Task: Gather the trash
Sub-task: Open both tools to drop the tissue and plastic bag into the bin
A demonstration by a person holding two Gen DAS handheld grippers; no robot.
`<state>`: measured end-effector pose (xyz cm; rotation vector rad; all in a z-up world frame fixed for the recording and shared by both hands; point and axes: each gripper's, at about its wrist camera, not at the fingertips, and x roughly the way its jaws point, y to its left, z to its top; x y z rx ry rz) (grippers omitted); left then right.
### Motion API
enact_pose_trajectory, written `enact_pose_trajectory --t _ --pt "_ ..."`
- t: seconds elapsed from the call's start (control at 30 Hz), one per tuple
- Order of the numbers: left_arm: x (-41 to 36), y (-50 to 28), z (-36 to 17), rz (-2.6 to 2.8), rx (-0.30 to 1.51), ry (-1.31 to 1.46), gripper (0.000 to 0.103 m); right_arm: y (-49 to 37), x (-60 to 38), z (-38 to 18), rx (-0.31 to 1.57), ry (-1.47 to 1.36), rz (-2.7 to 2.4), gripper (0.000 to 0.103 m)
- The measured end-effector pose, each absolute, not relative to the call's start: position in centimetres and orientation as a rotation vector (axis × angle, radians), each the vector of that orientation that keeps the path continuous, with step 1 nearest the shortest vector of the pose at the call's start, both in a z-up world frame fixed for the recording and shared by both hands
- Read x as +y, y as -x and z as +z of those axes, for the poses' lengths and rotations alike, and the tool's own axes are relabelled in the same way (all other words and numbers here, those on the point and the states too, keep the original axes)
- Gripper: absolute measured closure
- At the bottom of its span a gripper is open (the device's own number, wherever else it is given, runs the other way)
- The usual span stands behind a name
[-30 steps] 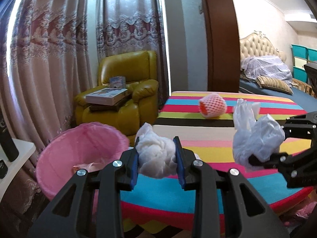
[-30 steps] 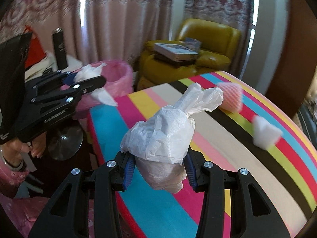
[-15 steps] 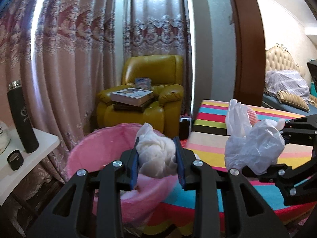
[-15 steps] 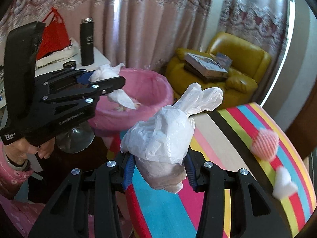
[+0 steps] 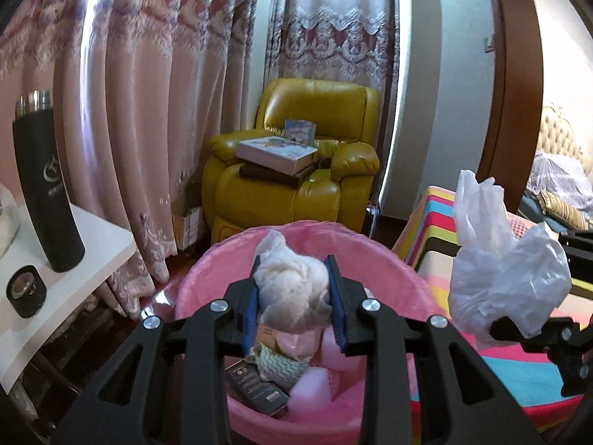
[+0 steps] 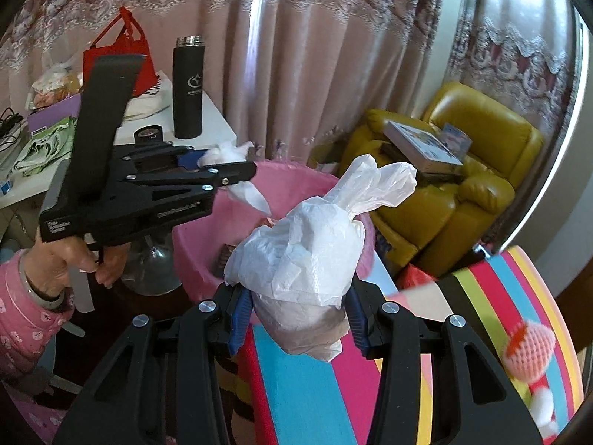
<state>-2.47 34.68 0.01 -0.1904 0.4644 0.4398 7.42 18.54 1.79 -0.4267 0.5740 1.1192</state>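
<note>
My left gripper [image 5: 294,296] is shut on a crumpled white tissue wad [image 5: 292,289] and holds it right over the pink-lined trash bin [image 5: 389,259], which holds several bits of trash. In the right wrist view the left gripper [image 6: 237,174] hangs over the bin's [image 6: 296,174] near rim. My right gripper [image 6: 296,319] is shut on a tied white plastic bag [image 6: 307,248], above the striped table's edge, just right of the bin. The bag also shows in the left wrist view [image 5: 500,274].
A striped table [image 6: 481,296] carries a pink foam fruit net [image 6: 530,348] and a white scrap. A white side table [image 5: 100,256] with a black flask [image 5: 44,185] stands left of the bin. A yellow armchair [image 5: 296,170] with books is behind.
Both grippers have swung left from over the striped table toward the bin. The left gripper with the tissue now hangs over the bin's opening; the bag follows beside it.
</note>
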Motion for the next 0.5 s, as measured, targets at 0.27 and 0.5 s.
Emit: enact_pose_trajectory --t 0.27,0.5 --pt "37.7 2.1 -0.3 0.443 0.467 0.226 0.072 -7.7 21.5 0.9 0.585 0.449 1.142 0.060" --pt "39.5 0.8 -0.3 0.433 0.481 0.270 0.070 -7.6 23.5 0.4 0.577 0.466 1.159 0.057"
